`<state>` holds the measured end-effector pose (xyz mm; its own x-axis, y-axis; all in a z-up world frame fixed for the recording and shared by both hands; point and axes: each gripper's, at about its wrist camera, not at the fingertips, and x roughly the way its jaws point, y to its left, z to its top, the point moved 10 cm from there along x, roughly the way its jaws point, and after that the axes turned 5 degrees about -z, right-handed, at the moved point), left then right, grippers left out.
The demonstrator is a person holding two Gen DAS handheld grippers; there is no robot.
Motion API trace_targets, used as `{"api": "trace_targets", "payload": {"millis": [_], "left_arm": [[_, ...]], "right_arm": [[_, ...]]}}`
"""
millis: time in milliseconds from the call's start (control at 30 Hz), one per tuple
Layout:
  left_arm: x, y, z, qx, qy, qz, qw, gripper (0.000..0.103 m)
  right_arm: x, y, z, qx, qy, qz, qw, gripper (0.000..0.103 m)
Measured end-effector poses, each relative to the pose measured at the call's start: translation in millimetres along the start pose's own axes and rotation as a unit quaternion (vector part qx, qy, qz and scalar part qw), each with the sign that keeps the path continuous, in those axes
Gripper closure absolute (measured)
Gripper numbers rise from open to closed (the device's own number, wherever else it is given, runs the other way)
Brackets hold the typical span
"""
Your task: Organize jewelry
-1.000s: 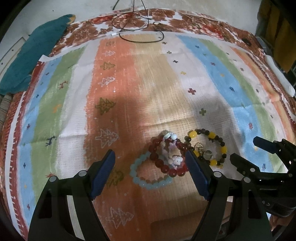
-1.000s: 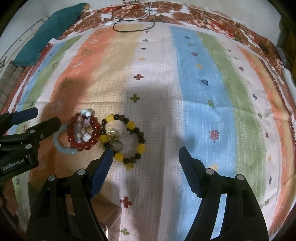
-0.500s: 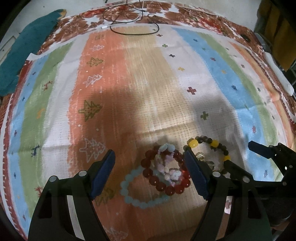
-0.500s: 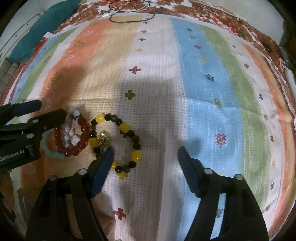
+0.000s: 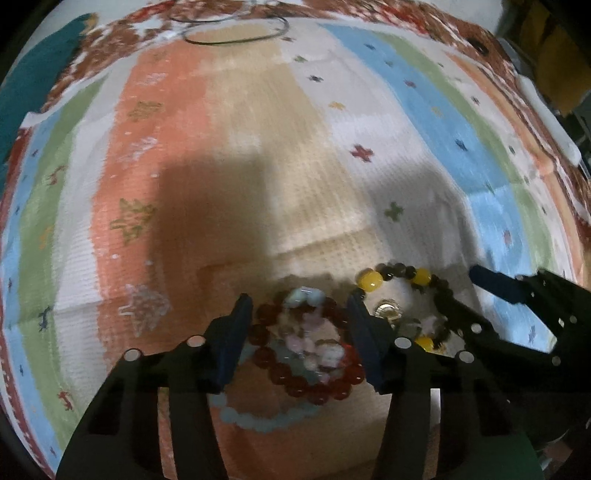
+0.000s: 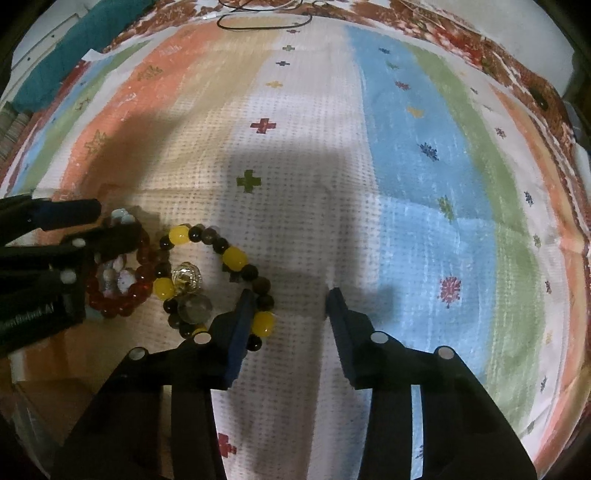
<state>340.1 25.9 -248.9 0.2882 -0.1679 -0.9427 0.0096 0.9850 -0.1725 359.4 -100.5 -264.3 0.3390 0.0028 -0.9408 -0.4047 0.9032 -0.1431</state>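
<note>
Left gripper [image 5: 299,321]: hovering low over the bracelet cluster with its jaws parted; the two blue fingers [image 5: 236,332] are flanking the red bracelet without visibly pressing it, so it is standing released.
Right gripper [image 6: 290,317]: sitting just right of the cluster with its jaws apart and clamping nothing; only bare cloth is showing between them.
Right gripper, left finger [image 6: 240,325]: lying against the lower right arc of the yellow-and-dark bracelet; whether it is touching the beads cannot be told.
Red bracelet [image 5: 314,384]: resting on the striped cloth, framed between the left gripper's fingers, with a small knot of pale pink and white beads [image 5: 314,347] lying inside its ring.
Light blue bracelet [image 5: 258,421]: lying partly under the red bracelet and extending toward the camera; blurred in the left wrist view.
Yellow-and-dark bracelet [image 6: 236,258]: lying just right of the red bracelet, touching or nearly touching it, with a gold charm [image 6: 186,275] and a clear bead [image 6: 194,308] sitting inside its loop.
Striped cloth [image 6: 406,147]: covering the surface under all three bracelets, patterned with small crosses and trees.
Black cord [image 6: 266,22]: lying coiled at the far edge, well apart from the jewelry.
Teal fabric [image 6: 74,37]: lying at the far left edge.
</note>
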Motion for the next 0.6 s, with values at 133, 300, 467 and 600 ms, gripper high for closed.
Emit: {"api": "trace_targets", "payload": {"millis": [133,300,467,600], "left_arm": [[3.2,4.6,-0.9,-0.003,-0.001,0.023,0.9997,0.077],[-0.3,8.7,-2.6,-0.008,-0.008,0.022,0.9997,0.088],[-14.2,9.9,-2.9,-0.013,-0.020,0.024,0.9994,0.093],[-26.5,10.4,-1.0,-0.013,-0.031,0.028,0.9990,0.093]], "right_arm": [[0.2,-3.8,0.8,-0.004,-0.003,-0.012,1.000,0.078],[-3.5,-10.3,2.4,0.001,-0.009,-0.013,1.000,0.091],[-18.4,-2.2,5.1,-0.015,-0.027,-0.005,0.999,0.092],[-33.1,1.1,9.9,-0.022,-0.044,-0.006,0.999,0.092]]}}
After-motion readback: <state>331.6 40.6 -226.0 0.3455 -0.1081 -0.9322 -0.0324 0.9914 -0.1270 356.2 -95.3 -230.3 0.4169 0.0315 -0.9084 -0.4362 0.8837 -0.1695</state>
